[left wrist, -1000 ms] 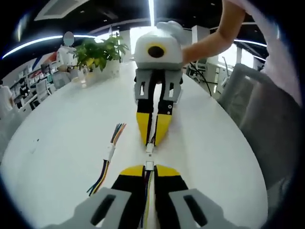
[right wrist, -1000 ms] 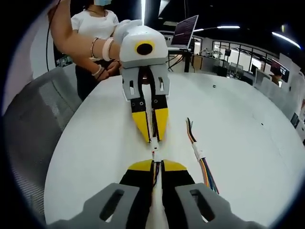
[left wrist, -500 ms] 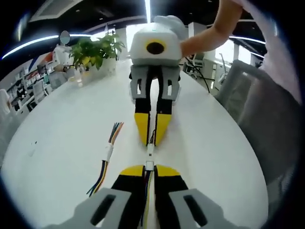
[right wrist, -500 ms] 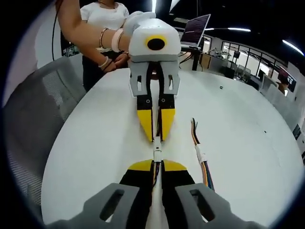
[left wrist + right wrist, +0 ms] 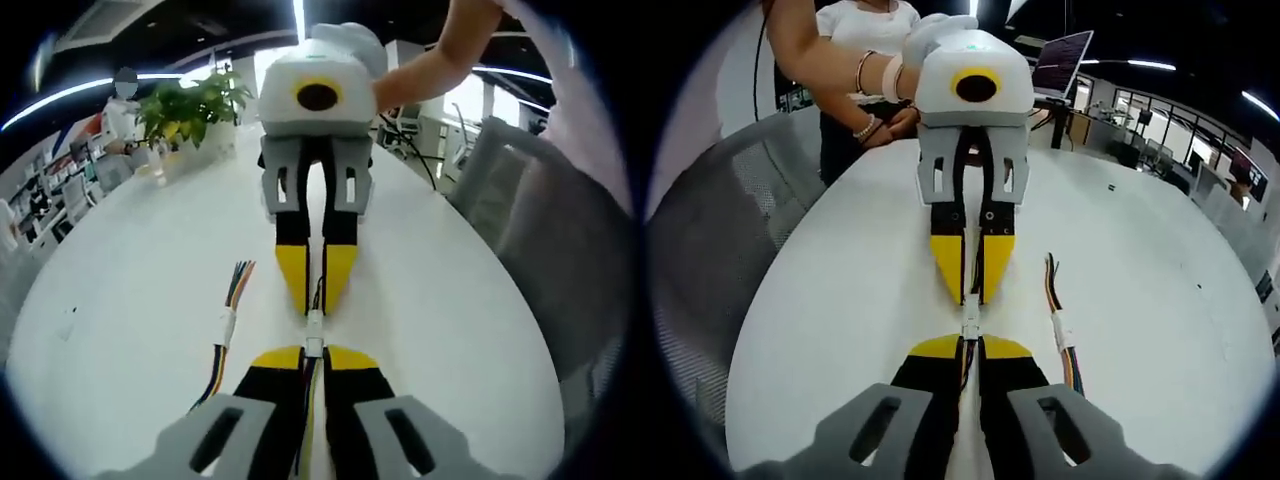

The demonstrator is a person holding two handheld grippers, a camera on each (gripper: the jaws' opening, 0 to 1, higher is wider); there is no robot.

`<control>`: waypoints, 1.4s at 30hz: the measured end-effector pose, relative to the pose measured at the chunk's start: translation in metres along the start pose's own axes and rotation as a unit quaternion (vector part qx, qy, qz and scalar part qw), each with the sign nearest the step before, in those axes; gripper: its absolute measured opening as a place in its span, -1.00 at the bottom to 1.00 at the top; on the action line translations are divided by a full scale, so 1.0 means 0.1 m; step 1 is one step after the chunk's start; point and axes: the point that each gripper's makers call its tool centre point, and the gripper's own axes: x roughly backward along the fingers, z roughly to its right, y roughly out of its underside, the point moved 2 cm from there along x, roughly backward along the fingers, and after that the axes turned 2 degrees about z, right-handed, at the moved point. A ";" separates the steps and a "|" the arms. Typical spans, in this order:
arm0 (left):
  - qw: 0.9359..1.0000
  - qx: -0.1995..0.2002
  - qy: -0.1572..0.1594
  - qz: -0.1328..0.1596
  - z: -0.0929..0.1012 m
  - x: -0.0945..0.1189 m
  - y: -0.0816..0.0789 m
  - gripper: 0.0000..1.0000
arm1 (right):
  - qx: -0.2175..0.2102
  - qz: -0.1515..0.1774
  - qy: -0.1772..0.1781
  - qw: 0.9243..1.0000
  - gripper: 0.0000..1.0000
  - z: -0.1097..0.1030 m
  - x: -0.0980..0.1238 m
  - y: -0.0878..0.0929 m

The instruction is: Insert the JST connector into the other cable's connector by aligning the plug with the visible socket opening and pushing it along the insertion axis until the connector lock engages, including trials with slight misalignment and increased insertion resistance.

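Left hand-held gripper [image 5: 313, 352] and right hand-held gripper [image 5: 971, 345] each clenched on cable, white connectors [image 5: 314, 331] touching

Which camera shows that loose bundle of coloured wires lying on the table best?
The left gripper view: the spare wire bundle lies nearly full length on the white table, fanned tips to white connector. In the right gripper view the same bundle runs behind that hand-held gripper's own jaw, hiding its lower end.
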 end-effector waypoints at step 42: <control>1.000 0.017 -0.020 0.013 -0.11 -0.04 -0.03 -0.99 | -0.013 0.013 0.013 1.000 -0.97 0.10 0.04 0.02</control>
